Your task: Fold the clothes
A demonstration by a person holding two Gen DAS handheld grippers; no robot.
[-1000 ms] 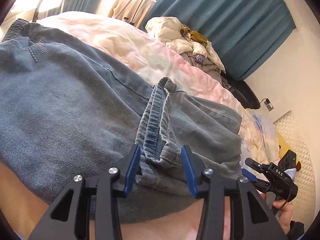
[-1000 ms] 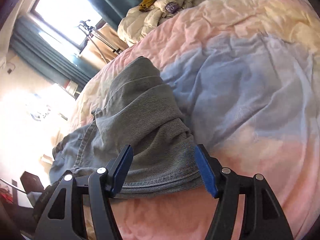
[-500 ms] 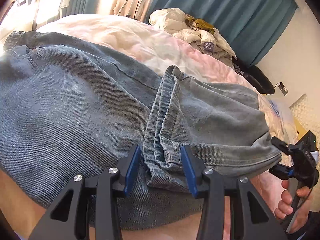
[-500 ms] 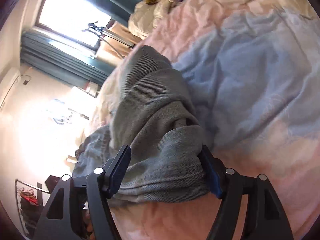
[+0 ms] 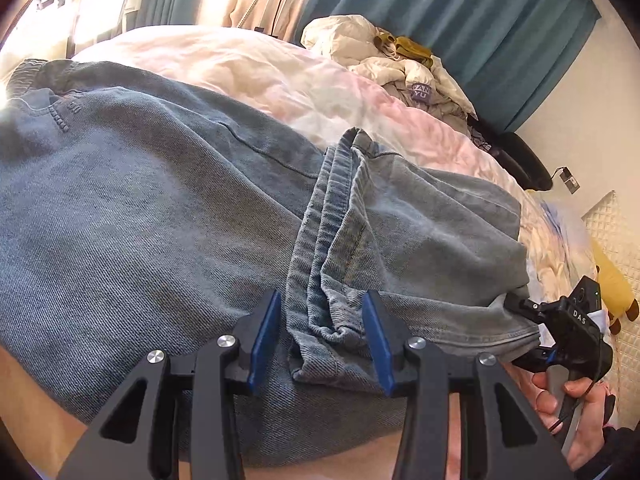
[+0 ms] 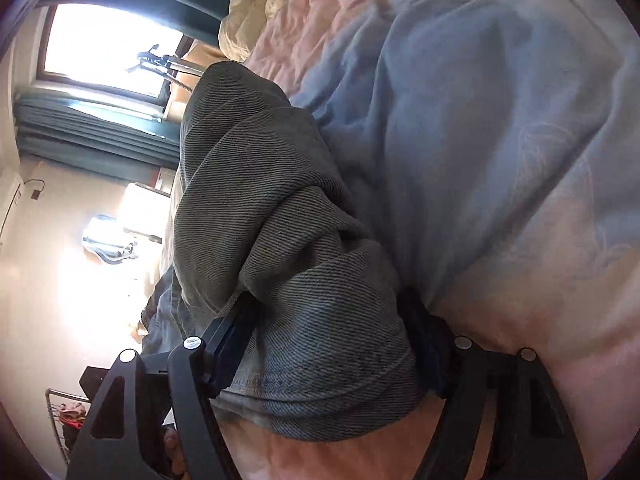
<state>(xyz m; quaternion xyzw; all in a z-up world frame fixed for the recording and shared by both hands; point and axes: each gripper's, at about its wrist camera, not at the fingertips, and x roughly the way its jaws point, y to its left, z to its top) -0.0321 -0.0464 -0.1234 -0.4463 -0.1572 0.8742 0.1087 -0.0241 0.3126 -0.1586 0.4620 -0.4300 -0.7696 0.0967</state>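
Blue jeans (image 5: 140, 208) lie across the bed, one leg folded back over the body. My left gripper (image 5: 324, 340) is open; the bunched hem seam of the folded leg (image 5: 320, 280) lies between its blue pads without being pinched. My right gripper (image 6: 324, 352) is open and straddles the folded end of the jeans (image 6: 316, 320), which fills the gap between its fingers. It also shows in the left wrist view (image 5: 560, 332), held by a hand at the fold's right corner.
The bed has a pink and pale blue duvet (image 6: 500, 120). A heap of cream clothes (image 5: 392, 64) lies at its far end by teal curtains (image 5: 480, 20). A yellow plush toy (image 5: 612, 284) and a quilted headboard are at the right.
My right gripper has pushed forward and rolled, so the jeans' fold now sits deep between its fingers. The left gripper has barely moved; the folded leg has spread out flatter to the right.
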